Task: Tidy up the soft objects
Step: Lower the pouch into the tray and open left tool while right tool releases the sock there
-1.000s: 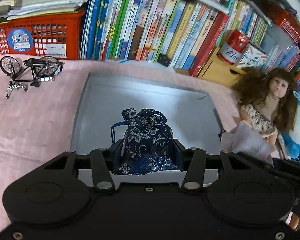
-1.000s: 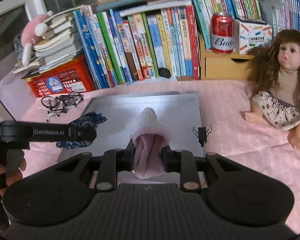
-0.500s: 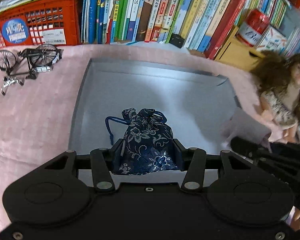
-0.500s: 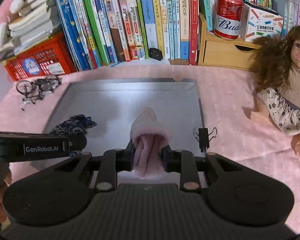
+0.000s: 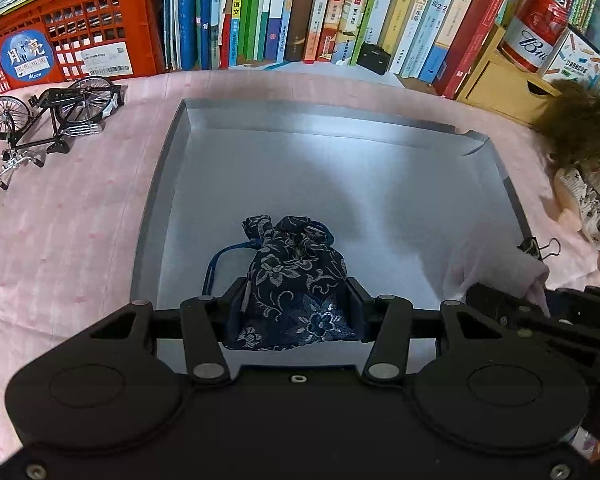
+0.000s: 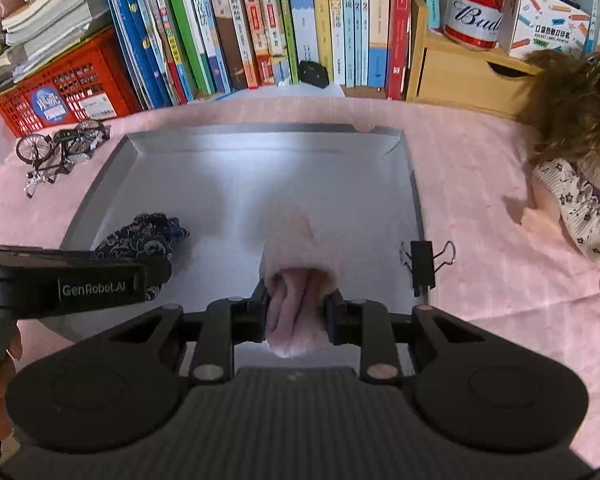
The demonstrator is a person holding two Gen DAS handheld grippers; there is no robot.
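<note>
Both grippers grasp soft things above the shallow grey cardboard tray (image 5: 168,184): the left gripper (image 5: 296,312) a dark-blue flowered drawstring pouch (image 5: 296,280), the right gripper (image 6: 298,310) a fluffy pink sock (image 6: 300,252). If the sock is released too far right, it may fall on the black binder clip (image 6: 422,260) at the rim. The two grippers are near and could bump.

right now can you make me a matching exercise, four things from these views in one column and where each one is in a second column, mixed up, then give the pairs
Things
1. navy floral drawstring pouch
2. fuzzy pink sock
3. black binder clip
4. model bicycle

Places
A. on the pink cloth, just outside the gray tray's right edge
B. between the fingers of the left gripper, over the tray
C. on the pink cloth, left of the tray, in front of the red crate
D. between the fingers of the right gripper, over the tray

Pairs: 1-B, 2-D, 3-A, 4-C
</note>
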